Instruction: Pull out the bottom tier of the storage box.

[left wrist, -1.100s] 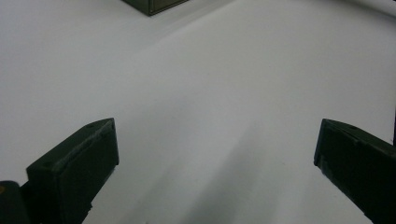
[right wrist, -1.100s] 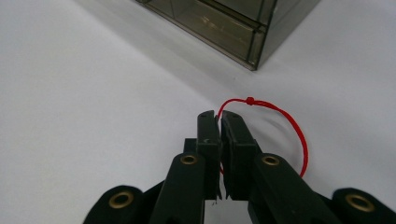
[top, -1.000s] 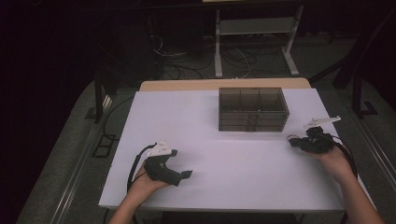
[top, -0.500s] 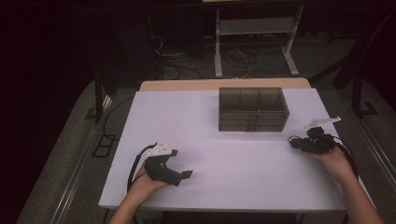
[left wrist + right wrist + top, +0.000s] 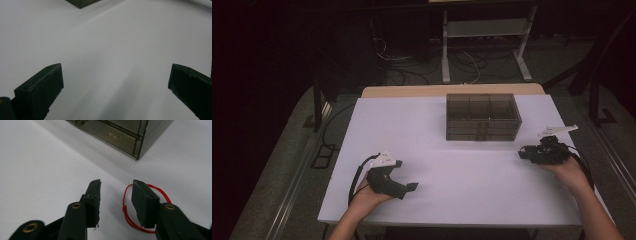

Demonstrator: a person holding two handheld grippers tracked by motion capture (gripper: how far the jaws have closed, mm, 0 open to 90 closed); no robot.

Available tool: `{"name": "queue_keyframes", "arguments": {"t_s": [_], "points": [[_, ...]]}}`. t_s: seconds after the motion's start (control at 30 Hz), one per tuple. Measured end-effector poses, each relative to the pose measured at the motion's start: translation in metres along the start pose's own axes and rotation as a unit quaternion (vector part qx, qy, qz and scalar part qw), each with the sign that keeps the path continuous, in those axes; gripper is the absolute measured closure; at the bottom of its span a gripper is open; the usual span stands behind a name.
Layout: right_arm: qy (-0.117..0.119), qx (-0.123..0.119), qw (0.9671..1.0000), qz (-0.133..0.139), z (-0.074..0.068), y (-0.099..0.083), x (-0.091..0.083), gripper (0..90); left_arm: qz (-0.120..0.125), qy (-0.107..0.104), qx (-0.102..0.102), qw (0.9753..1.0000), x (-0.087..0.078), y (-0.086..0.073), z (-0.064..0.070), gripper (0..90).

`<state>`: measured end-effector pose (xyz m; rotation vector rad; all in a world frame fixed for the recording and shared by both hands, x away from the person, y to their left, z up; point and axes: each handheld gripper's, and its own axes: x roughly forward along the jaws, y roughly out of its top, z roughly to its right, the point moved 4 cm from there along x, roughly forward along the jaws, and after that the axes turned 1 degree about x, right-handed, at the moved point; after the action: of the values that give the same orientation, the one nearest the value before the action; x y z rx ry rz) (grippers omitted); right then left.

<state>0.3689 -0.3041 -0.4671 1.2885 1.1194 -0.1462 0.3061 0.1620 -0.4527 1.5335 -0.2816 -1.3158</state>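
Observation:
A smoky see-through drawer box stands at the back middle of the white table. A hand holds my left gripper near the front left. In the left gripper view that gripper has its jaws wide apart over bare table, and a corner of the box shows at the top. My right gripper rests at the right edge, pointing left. In its own view the right gripper is open with nothing between the jaws. A thin red string loop lies on the table around its right jaw, partly hidden. The box sits just ahead.
Beyond the table's far edge are cables on the floor and a metal stand. A wooden strip runs along the table's back edge. Both forearms come in from the bottom of the high view.

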Motion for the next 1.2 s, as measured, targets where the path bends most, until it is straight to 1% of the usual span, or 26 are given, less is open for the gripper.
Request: {"name": "queue_keyframes", "arguments": {"t_s": [0.1,0.17,0.27,0.37,0.47,0.53,0.7,0.77,0.87,0.93,1.07,1.1,1.2], "points": [[0.006,0.009,0.9999,0.007,-0.001,0.001,-0.001,52.4,0.001,0.000,0.000,1.0000,0.000,0.000,0.000,0.0],[0.002,0.009,0.9999,0.014,-0.002,0.002,-0.002,50.7,0.001,0.000,0.000,1.0000,0.000,0.000,0.000,0.0],[0.005,0.013,0.9997,0.021,-0.004,0.003,-0.003,46.4,0.001,0.000,0.000,1.0000,0.000,0.000,0.000,0.0],[0.012,0.014,0.9996,0.021,-0.006,0.004,-0.002,42.7,0.000,0.000,0.001,1.0000,0.000,0.000,0.000,0.0],[0.018,0.025,0.9994,0.018,-0.007,0.004,-0.002,35.7,0.000,0.000,0.000,1.0000,0.000,0.000,0.000,0.0],[0.022,0.027,0.9992,0.019,-0.008,0.005,-0.001,35.2,0.001,0.001,0.000,1.0000,0.000,0.000,0.000,0.0],[0.027,0.020,0.9993,0.018,-0.011,0.005,-0.001,35.2,0.000,0.001,0.001,1.0000,0.000,0.000,0.000,0.0],[0.027,0.019,0.9992,0.021,-0.013,0.006,-0.001,33.4,0.000,0.000,0.001,1.0000,0.000,0.000,0.000,0.0],[0.034,0.019,0.9990,0.021,-0.015,0.006,0.000,31.1,0.001,0.000,0.001,1.0000,0.000,0.000,0.000,0.0],[0.035,0.019,0.9991,0.018,-0.016,0.005,0.001,28.2,0.001,0.000,0.001,1.0000,0.000,0.000,0.000,0.0],[0.016,0.023,0.9995,0.014,-0.018,0.005,0.003,19.4,0.000,0.000,0.001,1.0000,0.000,0.000,0.001,0.0],[0.013,0.022,0.9995,0.015,-0.019,0.005,0.003,19.2,0.000,0.000,0.000,1.0000,0.000,0.000,0.001,0.0],[0.018,0.019,0.9994,0.023,-0.022,0.007,0.002,17.7,0.000,0.000,0.001,1.0000,0.000,0.000,0.000,0.0]]}}
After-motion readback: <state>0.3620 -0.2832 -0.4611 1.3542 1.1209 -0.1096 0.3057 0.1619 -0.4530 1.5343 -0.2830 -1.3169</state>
